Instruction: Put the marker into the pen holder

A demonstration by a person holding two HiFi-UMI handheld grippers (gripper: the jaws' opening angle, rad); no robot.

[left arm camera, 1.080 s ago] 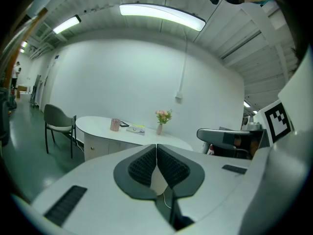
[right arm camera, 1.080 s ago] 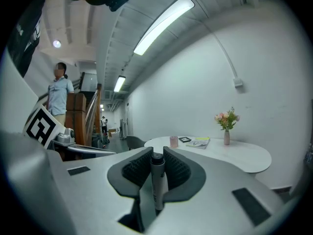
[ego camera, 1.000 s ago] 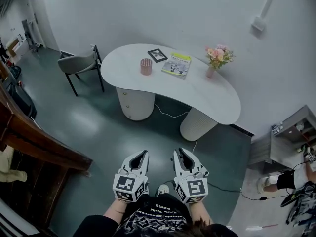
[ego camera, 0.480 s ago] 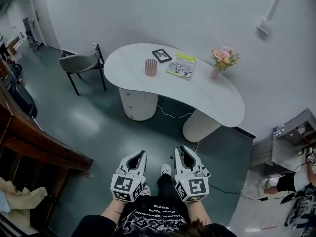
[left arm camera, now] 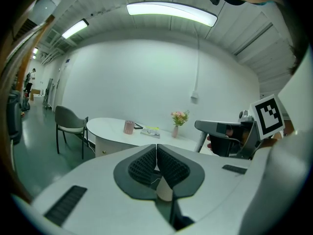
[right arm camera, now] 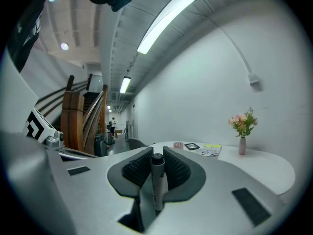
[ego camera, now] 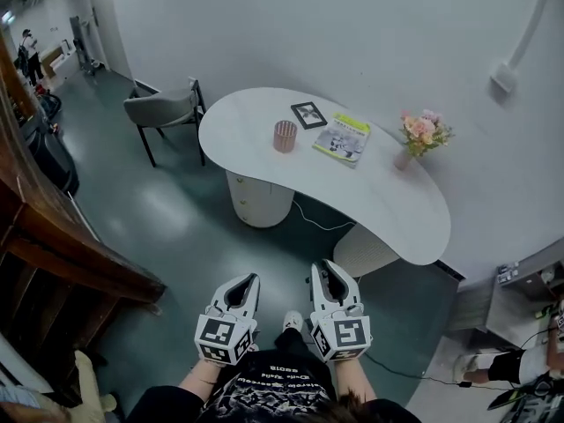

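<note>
Clenched on the marker (right arm camera: 157,180) in the right gripper (ego camera: 324,270), dark cap pointing forward between the pads. Pressed together on nothing in the left gripper (ego camera: 248,279). Well apart from the pink pen holder (ego camera: 285,136), standing toward the left end of the desk (ego camera: 388,210), beside a framed picture (ego camera: 308,115) and a booklet (ego camera: 342,137).

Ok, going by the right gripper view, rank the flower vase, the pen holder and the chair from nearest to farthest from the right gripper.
1. flower vase, right side, toward the table's near end.
2. pen holder, farther along the table, just right of the jaws.
3. chair, left, beyond the table's far end.
</note>
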